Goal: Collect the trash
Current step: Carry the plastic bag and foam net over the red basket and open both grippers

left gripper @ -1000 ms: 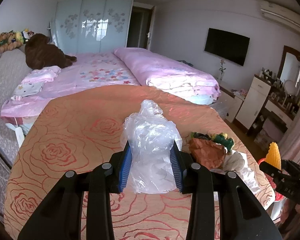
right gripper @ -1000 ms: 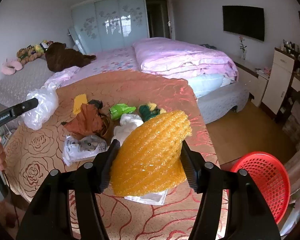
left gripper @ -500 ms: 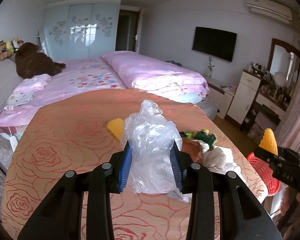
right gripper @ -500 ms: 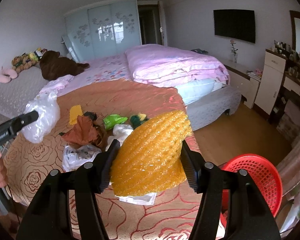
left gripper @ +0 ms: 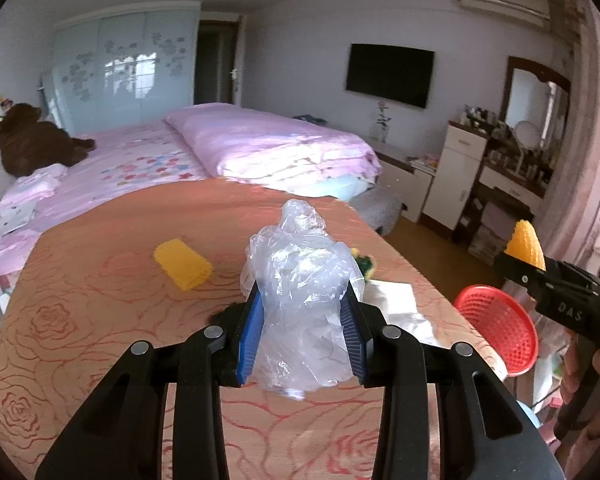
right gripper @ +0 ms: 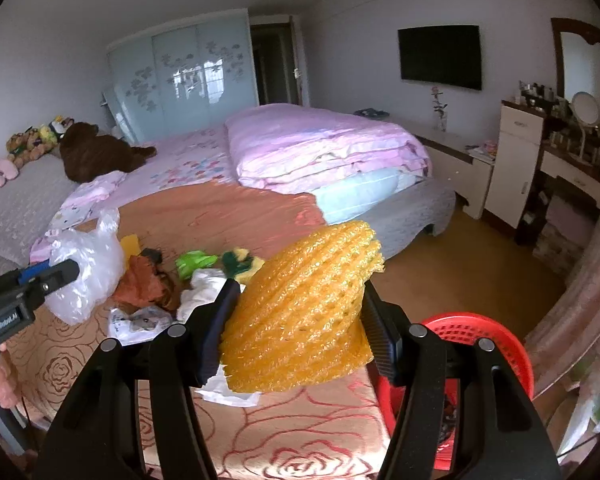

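Observation:
My left gripper (left gripper: 302,336) is shut on a crumpled clear plastic bag (left gripper: 300,280), held above the orange rose-patterned bedspread (left gripper: 100,300). My right gripper (right gripper: 296,320) is shut on a yellow bubble-wrap piece (right gripper: 304,308); it also shows at the right of the left wrist view as a yellow tip (left gripper: 525,243). A red mesh basket (right gripper: 488,344) stands on the floor beside the bed's corner, below and right of the right gripper. Loose trash lies on the spread: a yellow sponge-like piece (left gripper: 183,263), white paper (left gripper: 396,308), a brown wrapper (right gripper: 144,284), green scraps (right gripper: 194,262).
A pink bed (right gripper: 320,148) with folded duvet lies beyond the spread. A brown plush toy (right gripper: 96,152) rests on the far left. White drawers (right gripper: 512,160) and a dressing table stand at the right wall. Bare wooden floor (right gripper: 460,264) lies between bed and drawers.
Both grippers have swung rightward while keeping their grips. The red basket has come into the left wrist view and sits larger and nearer in the right wrist view.

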Demonstrator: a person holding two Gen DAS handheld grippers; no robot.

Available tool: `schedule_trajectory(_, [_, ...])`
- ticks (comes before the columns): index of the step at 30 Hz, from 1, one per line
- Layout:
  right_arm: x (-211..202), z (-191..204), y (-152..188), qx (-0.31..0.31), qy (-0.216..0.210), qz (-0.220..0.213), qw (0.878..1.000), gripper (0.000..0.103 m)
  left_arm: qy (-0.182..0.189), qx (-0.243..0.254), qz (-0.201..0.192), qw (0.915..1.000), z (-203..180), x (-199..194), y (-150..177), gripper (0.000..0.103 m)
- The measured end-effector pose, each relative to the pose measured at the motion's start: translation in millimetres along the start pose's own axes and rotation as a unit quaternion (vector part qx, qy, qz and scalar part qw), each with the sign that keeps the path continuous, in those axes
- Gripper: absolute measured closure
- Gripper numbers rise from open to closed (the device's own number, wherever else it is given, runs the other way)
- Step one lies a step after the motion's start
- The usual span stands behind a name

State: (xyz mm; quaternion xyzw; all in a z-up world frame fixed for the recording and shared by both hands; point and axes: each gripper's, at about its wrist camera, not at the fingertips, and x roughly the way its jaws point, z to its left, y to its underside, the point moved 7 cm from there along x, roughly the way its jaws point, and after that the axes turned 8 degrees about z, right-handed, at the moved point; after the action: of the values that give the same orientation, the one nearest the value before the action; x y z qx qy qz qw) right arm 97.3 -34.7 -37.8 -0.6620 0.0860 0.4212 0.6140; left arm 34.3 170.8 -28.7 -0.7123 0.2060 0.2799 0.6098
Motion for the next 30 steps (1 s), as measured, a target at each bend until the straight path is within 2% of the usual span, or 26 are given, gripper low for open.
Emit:
schedule_trajectory(18, [-25, -84, 16, 0.053, 0.065, -0.008, 0.996, 0.045, 0.065, 0.086, 0.012, 0.9941, -98, 20, -2, 0.068])
schedule_trajectory(30, [-32, -141, 33, 0.085, 0.109, 0.0, 0.99, 0.045, 0.11, 0.127, 0.043, 0.9849, -164, 48, 1, 0.068])
